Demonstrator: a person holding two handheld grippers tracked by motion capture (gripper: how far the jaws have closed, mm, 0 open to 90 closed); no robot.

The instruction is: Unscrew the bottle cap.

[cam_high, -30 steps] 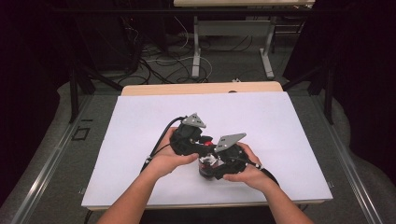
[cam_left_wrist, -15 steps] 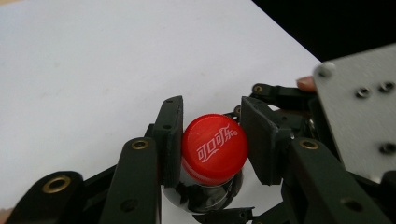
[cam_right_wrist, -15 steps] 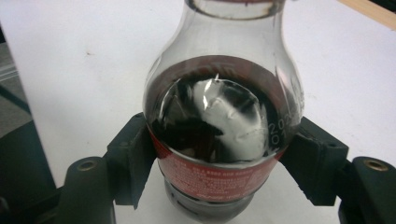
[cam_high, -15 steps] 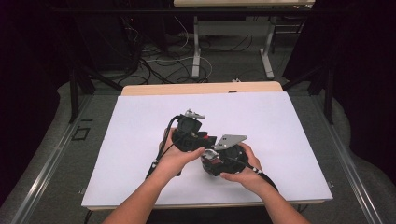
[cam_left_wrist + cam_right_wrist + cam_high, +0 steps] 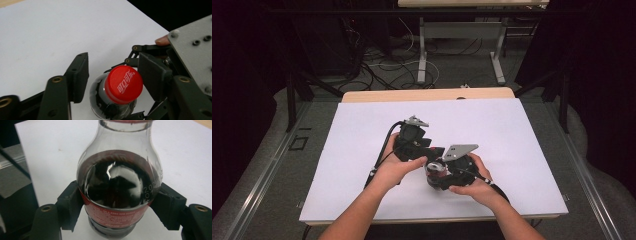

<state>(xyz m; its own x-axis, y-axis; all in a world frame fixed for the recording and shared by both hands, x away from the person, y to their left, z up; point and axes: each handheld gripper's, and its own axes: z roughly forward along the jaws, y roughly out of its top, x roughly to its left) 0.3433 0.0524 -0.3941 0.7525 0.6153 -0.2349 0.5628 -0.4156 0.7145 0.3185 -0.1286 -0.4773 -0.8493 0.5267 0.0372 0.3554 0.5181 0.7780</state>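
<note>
Now right gripper (image 5: pixel 117 220) clamps cola bottle (image 5: pixel 117 187); left gripper (image 5: pixel 117 75) (just opening) released, straddles red cap (image 5: pixel 123 83).

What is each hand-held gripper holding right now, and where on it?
The right hand-held gripper clamps the cola bottle around its labelled body. The left hand-held gripper has just opened; its jaws flank the red cap without pressing it.

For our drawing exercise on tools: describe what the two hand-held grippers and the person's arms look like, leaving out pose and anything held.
Both grippers, left gripper and right gripper, are black, with linked jaws on brass-coloured pins and flat rectangular pads. Each carries a grey three-cornered plate with screws on top and trails a black cable. The forearms are bare, with no sleeves showing.
</note>
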